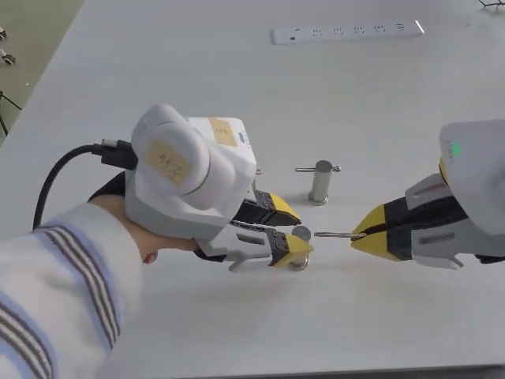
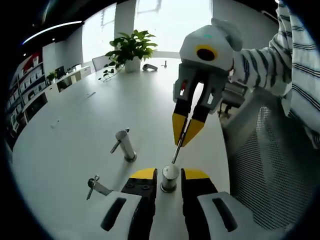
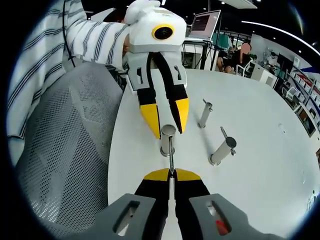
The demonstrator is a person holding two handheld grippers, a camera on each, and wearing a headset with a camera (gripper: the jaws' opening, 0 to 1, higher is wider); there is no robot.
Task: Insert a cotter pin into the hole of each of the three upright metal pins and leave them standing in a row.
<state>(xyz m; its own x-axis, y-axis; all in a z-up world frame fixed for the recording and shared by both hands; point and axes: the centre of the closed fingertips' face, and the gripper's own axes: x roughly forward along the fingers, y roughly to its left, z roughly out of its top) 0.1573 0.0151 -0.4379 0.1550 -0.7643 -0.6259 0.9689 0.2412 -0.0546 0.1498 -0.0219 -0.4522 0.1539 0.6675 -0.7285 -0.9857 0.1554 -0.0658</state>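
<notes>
Head view: your right hand-held gripper (image 1: pixel 361 234) clamps the cotter pin (image 1: pixel 335 234), tip just beside the metal pin (image 1: pixel 300 253) standing on the desk (image 1: pixel 355 103), flanked by your left hand-held gripper (image 1: pixel 297 231) (pinching or not, cannot tell); hold level, sight the hole, feed slowly.

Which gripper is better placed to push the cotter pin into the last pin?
Right. The right gripper is shut on the cotter pin, whose tip sits at the pin; the left gripper has its jaws merely flanking that pin.
</notes>
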